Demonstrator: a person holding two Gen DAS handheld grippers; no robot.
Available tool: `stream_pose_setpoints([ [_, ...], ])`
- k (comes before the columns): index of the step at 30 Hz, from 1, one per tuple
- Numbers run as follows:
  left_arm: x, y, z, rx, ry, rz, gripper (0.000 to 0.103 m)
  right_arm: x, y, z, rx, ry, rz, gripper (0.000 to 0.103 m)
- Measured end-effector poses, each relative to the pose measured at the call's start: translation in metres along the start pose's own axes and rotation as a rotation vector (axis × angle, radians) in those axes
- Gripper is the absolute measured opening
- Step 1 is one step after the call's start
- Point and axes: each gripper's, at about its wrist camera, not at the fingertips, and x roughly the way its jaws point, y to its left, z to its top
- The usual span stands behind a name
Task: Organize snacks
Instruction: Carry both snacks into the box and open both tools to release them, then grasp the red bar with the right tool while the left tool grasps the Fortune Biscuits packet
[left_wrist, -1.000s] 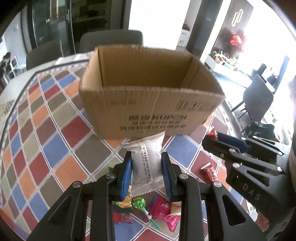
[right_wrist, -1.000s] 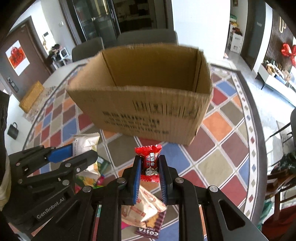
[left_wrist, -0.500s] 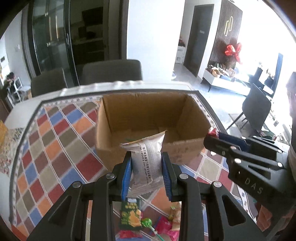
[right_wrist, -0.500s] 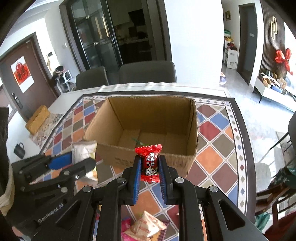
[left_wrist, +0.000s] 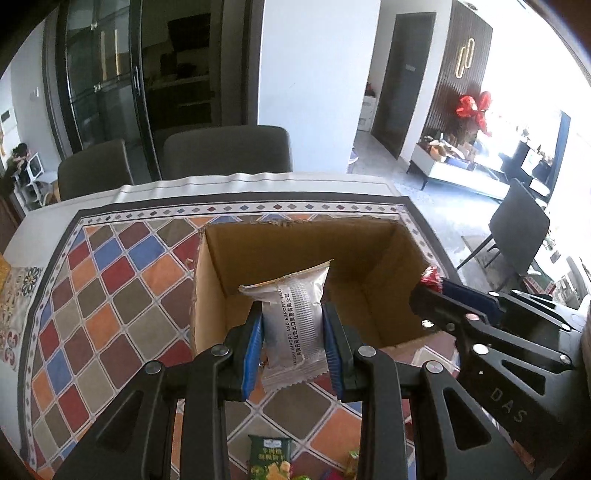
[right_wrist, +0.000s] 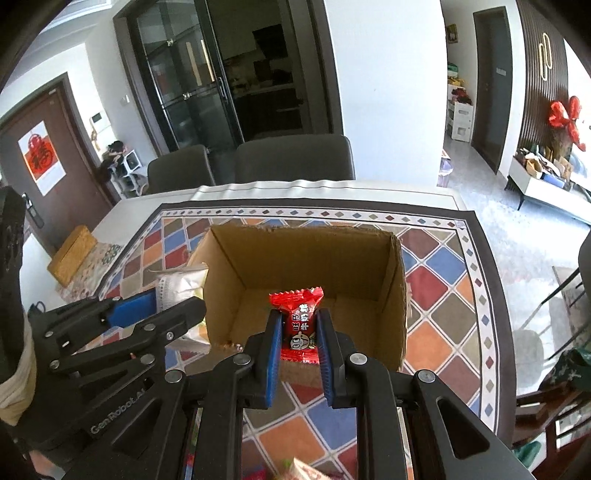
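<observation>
Two tools had risen since a second earlier, so the cardboard box (left_wrist: 306, 280) now showed its open inside instead of its printed wall. The left tool (left_wrist: 293, 334) stayed clamped on a silver snack packet (left_wrist: 291, 321), and the right tool (right_wrist: 298, 328) on a red candy (right_wrist: 297, 317), both held over the box's near edge above the patterned table (left_wrist: 110, 295).

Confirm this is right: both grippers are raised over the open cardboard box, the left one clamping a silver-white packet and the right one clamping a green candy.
Not quite: the candy in the right gripper is red, not green, as the right wrist view shows. The rest stands: the left gripper clamps the silver-white packet, and both are raised over the open cardboard box.
</observation>
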Motion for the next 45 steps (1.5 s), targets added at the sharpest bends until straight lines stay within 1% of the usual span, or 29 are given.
stream_pose_setpoints([
  [2,0.007,0.002,0.004,-0.008,0.013,-0.003,0.031,0.006,-0.002,0.003,0.002,0.001,-0.016,0.02],
  [4,0.013,0.005,0.007,-0.013,0.02,0.01,0.032,0.01,-0.005,0.007,0.009,0.001,-0.027,0.02],
  [6,0.014,0.007,0.007,-0.018,0.021,0.021,0.041,0.014,-0.007,0.008,0.017,0.0,-0.047,0.023],
  [8,0.014,0.009,0.006,-0.022,0.014,0.038,0.041,0.018,-0.011,0.008,0.025,0.009,-0.081,0.036],
  [10,0.011,0.009,0.002,-0.01,0.007,0.056,0.041,0.018,-0.013,0.007,0.026,0.009,-0.098,0.037],
  [15,0.0,0.006,-0.008,0.013,-0.011,0.096,0.041,0.013,-0.012,-0.001,0.015,0.017,-0.097,0.037],
  [19,-0.013,0.003,-0.018,0.011,-0.027,0.088,0.043,0.005,-0.011,-0.008,0.014,0.012,-0.08,0.037],
  [26,-0.035,-0.004,-0.034,0.021,-0.034,0.074,0.044,-0.016,-0.007,-0.021,0.018,0.0,-0.056,0.037],
  [30,-0.047,-0.01,-0.05,0.031,-0.032,0.075,0.046,-0.026,-0.007,-0.032,0.023,0.014,-0.037,0.037],
  [34,-0.053,-0.017,-0.067,0.044,-0.013,0.058,0.046,-0.033,-0.006,-0.048,0.022,0.033,-0.024,0.04],
  [40,-0.053,-0.027,-0.097,0.062,0.032,0.029,0.046,-0.039,-0.007,-0.079,0.036,0.065,0.007,0.04],
  [43,-0.05,-0.027,-0.109,0.063,0.059,0.015,0.046,-0.04,-0.007,-0.092,0.048,0.076,0.008,0.046],
  [45,-0.047,-0.028,-0.117,0.064,0.076,0.008,0.046,-0.038,-0.01,-0.102,0.064,0.089,0.017,0.047],
])
